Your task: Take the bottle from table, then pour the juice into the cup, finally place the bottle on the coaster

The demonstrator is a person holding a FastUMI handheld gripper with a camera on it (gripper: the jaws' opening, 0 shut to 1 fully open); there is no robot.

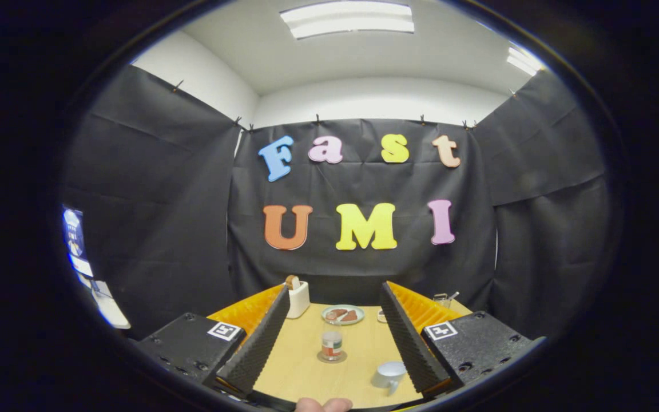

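A small bottle with a pale cap and a red and green label stands upright on a round coaster in the middle of the wooden table. It sits between and below the lines of my two fingers, some way ahead. A white cup with a handle sits nearer to me, right beside the right finger. My gripper is open wide, raised above the table, with nothing held between its fingers.
A plate with food lies beyond the bottle. A white holder stands at the far left by the left finger, and a small glass item at the far right. A person's fingertips show at the table's near edge.
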